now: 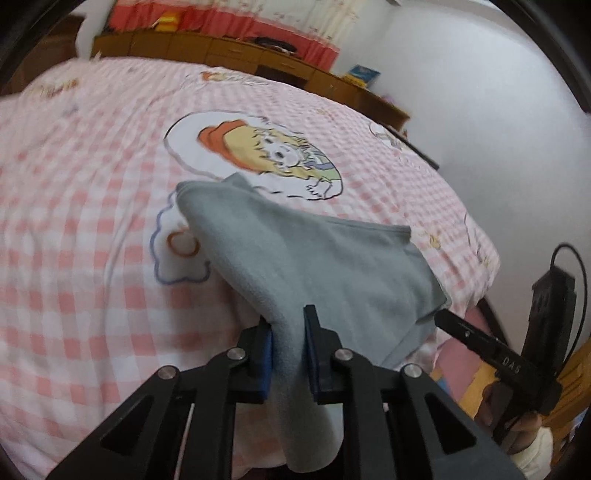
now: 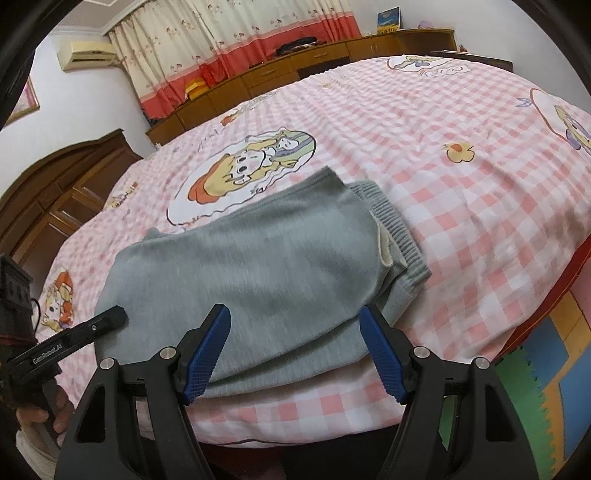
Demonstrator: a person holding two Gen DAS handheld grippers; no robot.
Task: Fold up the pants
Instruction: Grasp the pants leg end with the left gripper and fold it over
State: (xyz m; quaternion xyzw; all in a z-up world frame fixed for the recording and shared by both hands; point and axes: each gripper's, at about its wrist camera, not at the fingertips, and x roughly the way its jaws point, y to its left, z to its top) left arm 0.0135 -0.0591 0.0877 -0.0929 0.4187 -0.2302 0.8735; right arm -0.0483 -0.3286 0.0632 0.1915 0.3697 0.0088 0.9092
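Note:
The grey pants [image 2: 258,266] lie folded on the pink checked bedspread [image 2: 461,155] near the bed's front edge, ribbed waistband [image 2: 399,232] to the right. My left gripper [image 1: 288,332] is shut on a fold of the pants [image 1: 306,258] at their left end and holds it lifted off the bed. It also shows in the right wrist view [image 2: 110,317] at the pants' left edge. My right gripper [image 2: 295,325] is open, its blue pads either side of the pants' near edge, holding nothing. In the left wrist view its fingertip [image 1: 443,317] touches the pants' right edge.
The bed's front edge [image 2: 295,417] is just below the pants. A wooden cabinet [image 2: 295,70] and curtains [image 2: 240,33] run along the far wall. A dark wooden wardrobe [image 2: 55,195] stands at the left. A coloured foam mat [image 2: 546,369] lies on the floor at right.

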